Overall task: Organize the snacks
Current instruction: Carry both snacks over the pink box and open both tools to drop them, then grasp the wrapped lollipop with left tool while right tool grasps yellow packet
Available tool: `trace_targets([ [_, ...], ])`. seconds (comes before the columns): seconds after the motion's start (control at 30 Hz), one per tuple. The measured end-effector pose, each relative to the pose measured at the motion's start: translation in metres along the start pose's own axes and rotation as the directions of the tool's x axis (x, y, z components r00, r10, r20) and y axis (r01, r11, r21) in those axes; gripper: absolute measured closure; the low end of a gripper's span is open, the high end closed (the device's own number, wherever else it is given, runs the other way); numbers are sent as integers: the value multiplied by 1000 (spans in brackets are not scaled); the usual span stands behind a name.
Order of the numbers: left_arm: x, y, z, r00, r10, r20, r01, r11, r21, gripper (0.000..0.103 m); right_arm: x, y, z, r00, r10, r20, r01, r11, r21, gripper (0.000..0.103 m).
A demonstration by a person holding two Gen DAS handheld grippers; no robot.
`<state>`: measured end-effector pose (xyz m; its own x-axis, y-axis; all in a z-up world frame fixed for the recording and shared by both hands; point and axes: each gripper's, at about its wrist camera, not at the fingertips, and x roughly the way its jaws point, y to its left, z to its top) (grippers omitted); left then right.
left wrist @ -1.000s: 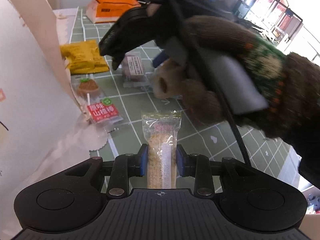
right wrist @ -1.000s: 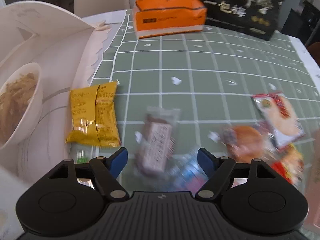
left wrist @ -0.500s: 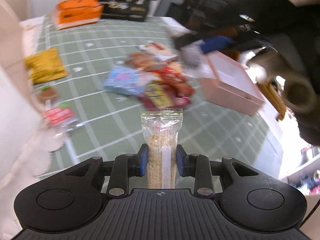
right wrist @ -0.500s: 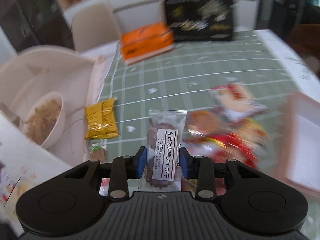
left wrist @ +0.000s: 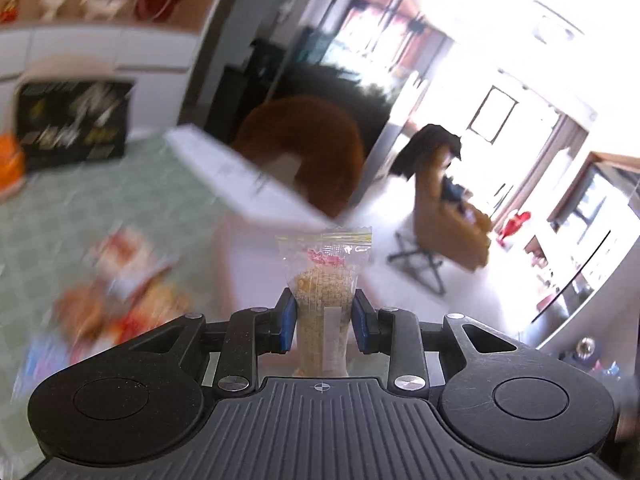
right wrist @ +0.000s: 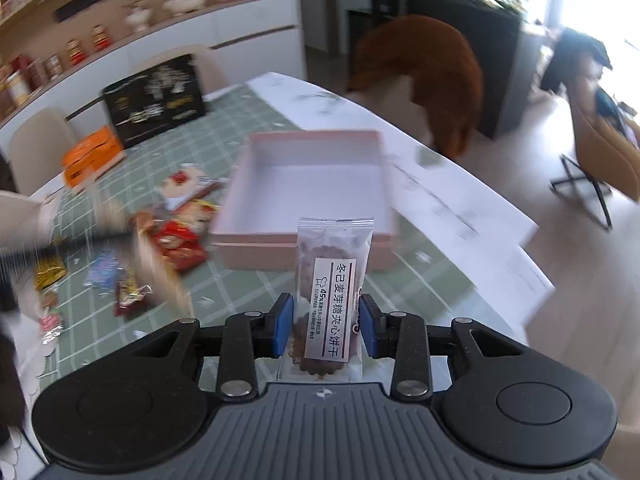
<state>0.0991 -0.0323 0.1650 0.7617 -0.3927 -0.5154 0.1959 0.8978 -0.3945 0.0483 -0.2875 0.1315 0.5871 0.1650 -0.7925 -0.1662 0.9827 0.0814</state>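
Observation:
My left gripper is shut on a clear-wrapped tan cereal bar, held upright above the table. My right gripper is shut on a clear packet of dark biscuits with a white label, held upright. An open pink box, empty inside, sits on the green checked tablecloth just beyond the right gripper; it shows blurred in the left wrist view. A heap of loose snack packets lies left of the box and appears blurred in the left wrist view.
An orange packet and a black gift box stand at the table's far end. A brown chair is behind the table's right edge. A bare white strip runs along the table's right side.
Both grippers have swung right with their snacks, away from the white bowl side toward the pink box. The right gripper closed on the biscuit packet and lifted it. The left view is motion-blurred.

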Motion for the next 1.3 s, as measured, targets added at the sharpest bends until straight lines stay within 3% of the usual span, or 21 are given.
trace_targets([
  [0.1,45,-4,29,999,34,-10,-34,999,1,69,1,-19,-3,1000,-17,-3,17,999,29,68],
  [0.17,90,0,35,994,48,-97,-49,999,-5,69,3,-31,-3,1000,-22,-1,22,998,53,68],
  [0.3,160,20,12,966,67,-249,-73,997,-17,67,16,-41,1,1000,-16,-2,16,996,83,68],
  [0.37,177,30,-2,957,82,-279,-95,995,-34,67,25,-42,9,1000,-12,-6,12,997,83,68],
  [0.53,137,34,-17,977,69,-202,-81,995,-53,67,47,-44,41,999,38,10,-39,997,72,68],
  [0.63,90,34,-28,977,120,-175,-124,992,-13,67,74,-38,70,997,79,5,-79,995,66,68],
  [0.7,69,46,-39,966,192,-172,-197,980,-10,67,99,-33,92,993,114,-11,-113,991,66,66],
  [0.77,43,60,-52,942,288,-170,-298,954,-37,67,123,-26,108,992,124,-30,-123,991,55,55],
  [0.83,18,80,-69,912,370,-177,-388,918,-83,67,140,-15,117,996,84,-33,-83,996,30,43],
  [0.87,4,88,-75,899,401,-175,-421,902,-98,67,145,-9,119,997,68,-31,-68,998,14,41],
  [0.9,-11,97,-82,875,456,-162,-475,874,-105,67,148,-1,118,997,68,-29,-68,998,-3,40],
  [0.97,-38,106,-90,809,576,-120,-587,804,-96,67,151,16,113,995,93,-37,-94,995,-23,36],
  [1.0,-51,115,-94,758,645,-95,-652,752,-96,67,152,25,110,993,109,-46,-111,993,-31,36],
  [1.07,-72,131,-98,682,725,-95,-731,672,-117,67,155,45,102,989,131,-68,-135,989,-55,35],
  [1.1,-80,140,-100,655,748,-109,-755,642,-133,67,156,56,97,987,136,-82,-142,987,-72,35],
  [1.13,-85,150,-103,639,759,-128,-768,620,-159,67,156,67,93,986,138,-92,-146,985,-86,35],
  [1.23,-90,175,-113,649,741,-171,-759,617,-210,67,154,102,81,980,156,-120,-171,977,-128,35],
  [1.3,-83,183,-117,644,746,-171,-765,616,-190,67,149,125,79,975,174,-137,-195,968,-157,35],
])
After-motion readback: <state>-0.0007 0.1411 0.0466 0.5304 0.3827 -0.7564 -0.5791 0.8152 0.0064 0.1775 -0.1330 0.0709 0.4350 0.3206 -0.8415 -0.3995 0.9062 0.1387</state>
